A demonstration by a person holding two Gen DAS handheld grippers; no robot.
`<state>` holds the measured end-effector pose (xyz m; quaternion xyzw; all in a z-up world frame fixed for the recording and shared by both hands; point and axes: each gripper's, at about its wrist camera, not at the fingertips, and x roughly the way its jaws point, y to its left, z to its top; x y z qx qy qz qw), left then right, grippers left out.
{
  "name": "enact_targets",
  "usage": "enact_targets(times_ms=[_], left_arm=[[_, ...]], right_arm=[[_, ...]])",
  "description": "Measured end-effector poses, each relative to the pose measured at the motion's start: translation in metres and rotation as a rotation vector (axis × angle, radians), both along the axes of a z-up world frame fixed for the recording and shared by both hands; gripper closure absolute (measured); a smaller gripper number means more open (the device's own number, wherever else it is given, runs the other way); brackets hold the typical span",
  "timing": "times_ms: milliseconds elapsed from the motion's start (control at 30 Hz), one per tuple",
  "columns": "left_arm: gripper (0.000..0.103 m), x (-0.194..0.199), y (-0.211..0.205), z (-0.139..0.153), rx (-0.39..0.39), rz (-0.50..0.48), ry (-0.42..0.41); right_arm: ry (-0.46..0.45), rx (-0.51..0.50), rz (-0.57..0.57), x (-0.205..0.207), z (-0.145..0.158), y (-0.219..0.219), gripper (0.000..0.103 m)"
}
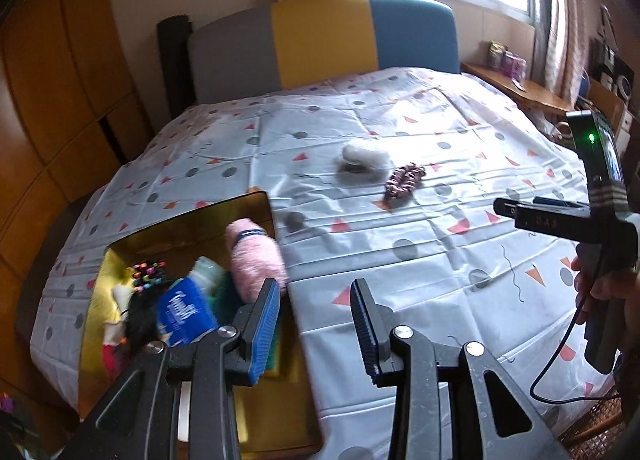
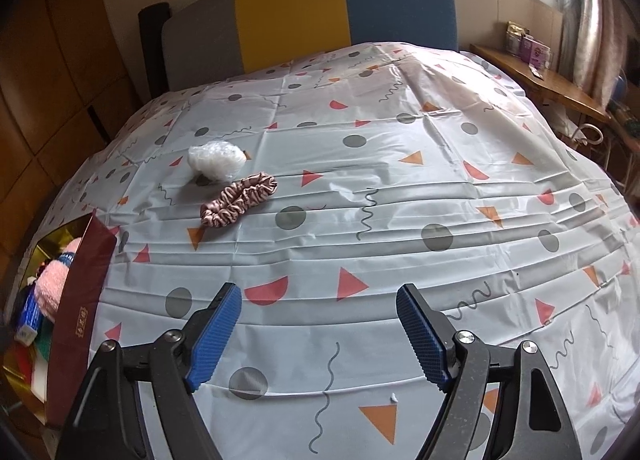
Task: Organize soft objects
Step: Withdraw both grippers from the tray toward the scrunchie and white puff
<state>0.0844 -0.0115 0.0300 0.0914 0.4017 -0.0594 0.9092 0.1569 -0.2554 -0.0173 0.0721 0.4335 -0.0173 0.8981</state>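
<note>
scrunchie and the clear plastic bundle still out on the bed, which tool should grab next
Right, probably. The right tool is open, empty and faces the scrunchie and plastic bundle over bare sheet. The left tool, also empty, sits at the box edge.

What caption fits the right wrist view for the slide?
Open right gripper above patterned sheet; pink scrunchie and clear plastic wad still outside the box.

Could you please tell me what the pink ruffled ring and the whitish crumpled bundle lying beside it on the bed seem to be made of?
The pink ruffled ring-shaped scrunchie looks like satin fabric: smooth, gathered folds with a soft sheen. The whitish crumpled translucent bundle looks like thin plastic film, perhaps a bag or shower cap: glossy, see-through wrinkles. Neither can be settled by sight alone.
</note>
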Motion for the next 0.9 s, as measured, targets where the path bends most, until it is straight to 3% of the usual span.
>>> enact_targets(times_ms=[633,900], left_arm=[[0.067,0.065,-0.051,-0.032,0.002,-0.062,0.101],[0.064,0.112,-0.066,-0.052,-0.047,-0.060,0.188]], right_arm=[[-0.003,0.063,-0.097,0.002,0.005,-0.025,0.021],[0.026,0.109,-0.152,0.004,-0.001,-0.038,0.021]])
